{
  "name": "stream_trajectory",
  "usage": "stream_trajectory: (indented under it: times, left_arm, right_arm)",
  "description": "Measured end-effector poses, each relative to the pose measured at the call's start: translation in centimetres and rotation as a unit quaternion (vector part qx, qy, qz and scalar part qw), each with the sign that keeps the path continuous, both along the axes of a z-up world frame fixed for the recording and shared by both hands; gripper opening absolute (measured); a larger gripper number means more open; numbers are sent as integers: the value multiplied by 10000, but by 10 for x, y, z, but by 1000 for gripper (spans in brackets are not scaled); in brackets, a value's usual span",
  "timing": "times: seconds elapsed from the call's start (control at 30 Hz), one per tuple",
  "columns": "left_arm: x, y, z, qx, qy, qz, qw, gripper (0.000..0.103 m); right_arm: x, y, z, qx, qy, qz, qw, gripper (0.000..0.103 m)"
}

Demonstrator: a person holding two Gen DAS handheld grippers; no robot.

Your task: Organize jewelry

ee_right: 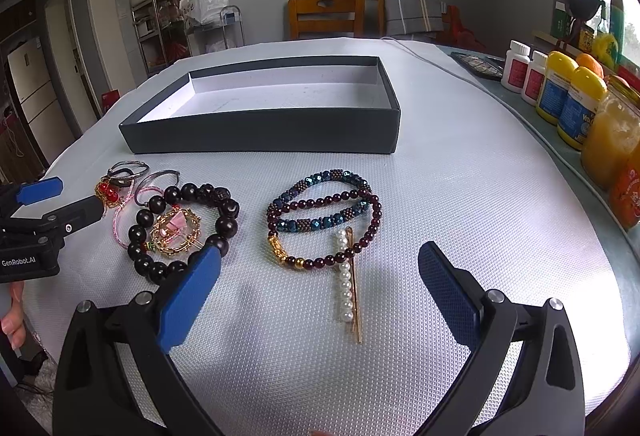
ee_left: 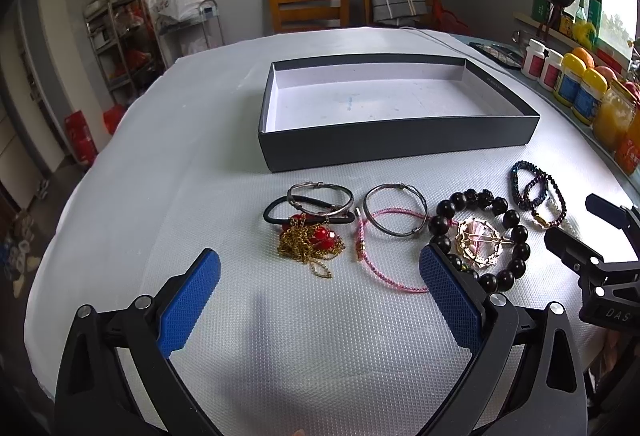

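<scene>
A shallow dark grey box [ee_left: 400, 140] [ee_right: 260, 136] with a white inside stands open and holds nothing. In front of it jewelry lies in a row on the white mat. From the left: a gold chain with red beads [ee_left: 310, 242], a black hair tie [ee_left: 276, 214], two silver bangles [ee_left: 320, 199] [ee_left: 394, 210], a pink cord bracelet [ee_left: 384, 276], a black bead bracelet [ee_left: 480, 236] [ee_right: 180, 228] ringing a gold hair clip [ee_right: 174, 232], a dark red bead bracelet [ee_right: 324, 228], a blue bead bracelet [ee_right: 320, 202], a pearl hairpin [ee_right: 346, 276]. My left gripper [ee_left: 320, 272] stands open just short of the chain. My right gripper [ee_right: 320, 268] is open over the pearl hairpin.
Bottles and jars [ee_right: 572, 100] line the table's right edge, with a dark tray [ee_right: 476, 66] and a grey cable [ee_right: 432, 62] behind them. A wooden chair [ee_right: 326, 16] stands beyond the far edge. A hand [ee_right: 12, 316] holds the left gripper.
</scene>
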State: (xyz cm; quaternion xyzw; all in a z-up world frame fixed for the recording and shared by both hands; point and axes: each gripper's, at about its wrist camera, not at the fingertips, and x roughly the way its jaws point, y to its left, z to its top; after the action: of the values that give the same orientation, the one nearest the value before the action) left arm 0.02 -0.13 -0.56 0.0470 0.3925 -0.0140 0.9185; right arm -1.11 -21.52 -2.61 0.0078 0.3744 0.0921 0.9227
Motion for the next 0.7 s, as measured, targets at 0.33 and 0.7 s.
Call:
stream_trajectory:
  times: [0.33, 0.7]
  left_arm:
    - [0, 0, 1, -10, 5, 0, 10000, 101]
    - [-1, 0, 1, -10, -3, -5, 10000, 101]
  right_arm:
    - [0, 0, 0, 5, 1, -2, 10000, 97]
    - [0, 0, 0, 6, 0, -2, 10000, 97]
